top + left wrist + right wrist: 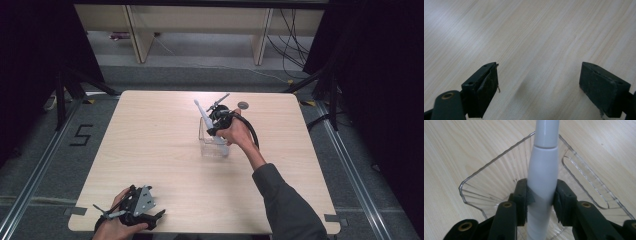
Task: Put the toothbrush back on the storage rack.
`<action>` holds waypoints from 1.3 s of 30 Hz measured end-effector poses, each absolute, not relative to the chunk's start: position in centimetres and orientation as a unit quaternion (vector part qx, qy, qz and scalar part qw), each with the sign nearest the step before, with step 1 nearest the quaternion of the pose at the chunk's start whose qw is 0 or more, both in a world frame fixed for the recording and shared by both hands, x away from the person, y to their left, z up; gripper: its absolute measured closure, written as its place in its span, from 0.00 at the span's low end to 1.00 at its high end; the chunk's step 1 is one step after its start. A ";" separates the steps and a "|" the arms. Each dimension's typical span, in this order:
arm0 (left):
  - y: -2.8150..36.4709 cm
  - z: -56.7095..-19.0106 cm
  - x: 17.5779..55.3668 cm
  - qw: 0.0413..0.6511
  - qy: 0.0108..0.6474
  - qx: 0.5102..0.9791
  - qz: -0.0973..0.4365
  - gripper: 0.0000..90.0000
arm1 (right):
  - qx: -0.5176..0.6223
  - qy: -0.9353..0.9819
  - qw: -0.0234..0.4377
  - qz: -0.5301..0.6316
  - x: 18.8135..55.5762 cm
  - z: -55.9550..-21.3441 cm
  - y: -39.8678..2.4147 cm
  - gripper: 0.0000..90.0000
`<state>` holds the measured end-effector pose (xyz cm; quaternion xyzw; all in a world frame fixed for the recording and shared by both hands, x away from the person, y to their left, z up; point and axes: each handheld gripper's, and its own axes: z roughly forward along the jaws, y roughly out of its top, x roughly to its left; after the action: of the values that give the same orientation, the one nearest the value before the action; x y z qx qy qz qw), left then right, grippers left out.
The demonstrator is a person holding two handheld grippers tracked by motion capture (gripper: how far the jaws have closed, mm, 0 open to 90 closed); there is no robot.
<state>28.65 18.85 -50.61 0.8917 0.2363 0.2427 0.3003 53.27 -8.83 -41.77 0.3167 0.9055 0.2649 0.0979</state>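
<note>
Right tongs (540, 200) are clamped on the thick lower body of a white electric toothbrush (543, 182), pads pressing its two sides, while the brush stands tilted in a clear ribbed plastic holder (486, 182) near the middle of the tabletop (150, 150). From above, the toothbrush (202, 114) leans away with its head sticking up past the holder's (212, 145) rim, and the right tongs (216, 125) come at it from the near side. Left tongs (539, 87) rest at the near left corner of the tabletop (524, 30), jaws spread wide with nothing between them; they also show from above (131, 207).

The toothbrush looks stiff, smooth and rounded, so it will likely want to slip or twist between flat pads; the thick handle section, where the hold now sits, seems the safest place, not the thin neck. It is probably moderately heavy at the base. The holder appears light, thin-walled and easily tipped or dragged along if the brush catches its rim.
</note>
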 end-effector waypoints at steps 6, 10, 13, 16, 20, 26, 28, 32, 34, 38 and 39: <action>18.9 -50.6 28.6 0.301 0.238 0.891 0.243 0.17 | 0.333 0.903 0.089 0.257 53.3 -41.9 -8.4 0.74; 18.9 -50.6 28.6 0.302 0.238 0.891 0.242 0.17 | 0.330 0.903 0.091 0.259 53.5 -42.1 -8.4 0.74; 18.9 -50.6 28.6 0.301 0.237 0.891 0.243 0.17 | 0.331 0.903 0.093 0.256 53.5 -42.1 -8.4 0.72; 18.9 -50.6 28.6 0.301 0.237 0.891 0.243 0.17 | 0.351 0.899 0.081 0.249 53.2 -41.8 -8.4 0.70; 18.9 -50.6 28.7 0.300 0.236 0.892 0.243 0.17 | 0.350 0.897 0.087 0.256 52.7 -41.2 -8.6 0.65; 18.9 -50.6 28.7 0.300 0.236 0.892 0.242 0.17 | 0.332 0.894 0.103 0.284 52.2 -40.3 -9.0 0.57; 18.9 -50.6 28.6 0.299 0.236 0.893 0.241 0.17 | 0.321 0.893 0.107 0.296 52.1 -40.1 -9.3 0.56; 18.8 -50.7 28.6 0.302 0.242 0.891 0.237 0.17 | 0.340 0.886 0.104 0.298 51.4 -39.8 -9.6 0.53; 18.8 -50.8 28.6 0.299 0.241 0.891 0.241 0.17 | 0.321 0.889 0.106 0.310 51.5 -39.8 -9.8 0.53; 18.8 -50.7 28.7 0.300 0.237 0.892 0.242 0.17 | 0.314 0.885 0.114 0.323 51.3 -39.7 -10.1 0.50; 18.8 -50.7 28.7 0.298 0.237 0.892 0.245 0.17 | 0.312 0.886 0.113 0.322 51.3 -39.7 -10.2 0.50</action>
<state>28.70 18.84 -50.71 0.8918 0.2372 0.2446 0.2978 51.30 -10.22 -39.71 0.3124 0.8865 0.3222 0.1130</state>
